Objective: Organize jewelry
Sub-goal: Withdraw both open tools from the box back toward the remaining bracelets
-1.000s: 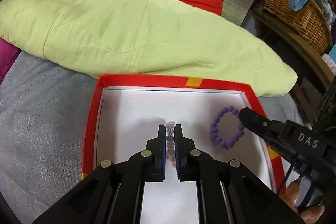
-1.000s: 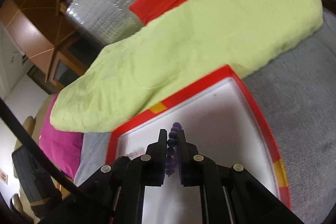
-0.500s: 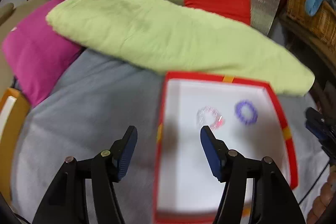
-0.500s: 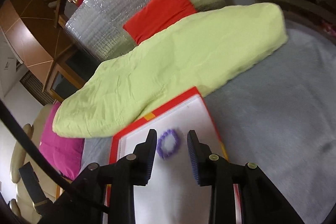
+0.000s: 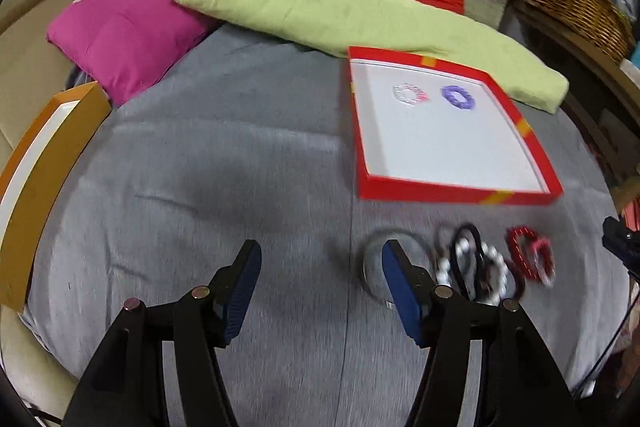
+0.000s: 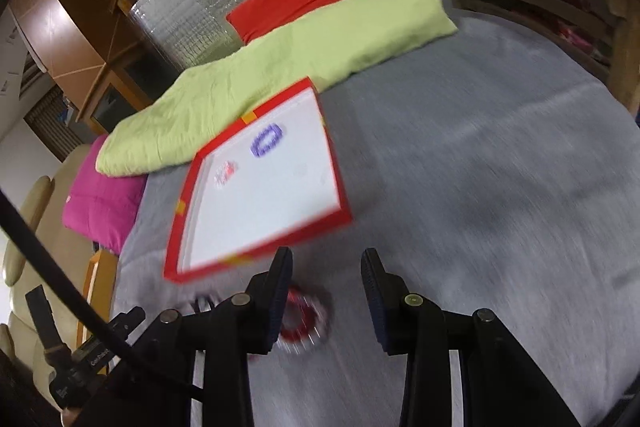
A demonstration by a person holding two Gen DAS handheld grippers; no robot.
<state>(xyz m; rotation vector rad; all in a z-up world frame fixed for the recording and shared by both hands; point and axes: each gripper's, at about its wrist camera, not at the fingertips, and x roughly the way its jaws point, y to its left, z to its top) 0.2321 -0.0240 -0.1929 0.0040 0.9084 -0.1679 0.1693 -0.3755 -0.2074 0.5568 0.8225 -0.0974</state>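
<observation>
- Left wrist view first: one second ago our left gripper (image 5: 322, 291) was pinching a clear bead bracelet (image 5: 409, 94) inside the red box (image 5: 456, 190). Now its tongs are spread wide and hold nothing.
- We have pulled that gripper back. It now hangs over the grey bed cover (image 5: 200, 155), close to the near edge, tipped down a little.
- The clear bead bracelet now lies in the red box near the far edge, and the purple bracelet (image 5: 458, 96) lies just beside it on the right. They do not touch.
- We think this means two pieces are put away and we are coming back for more.
- Next to our left gripper's right finger lies a thin silver ring shape (image 5: 374, 269). It is blurry, so we cannot tell just what it is.
- Further right is a pile of bracelets (image 5: 480, 269), black and white, and then a red bracelet (image 5: 530, 257). All wait on the cover, in front of the box.
- Right wrist view: our right gripper (image 6: 326, 293) let go of the purple bracelet too. Its tongs are also spread apart and empty.
- It points down at the cover, just in front of the box's near edge, with the red bracelet right below the gap by the left finger. We guess that one is next.
</observation>
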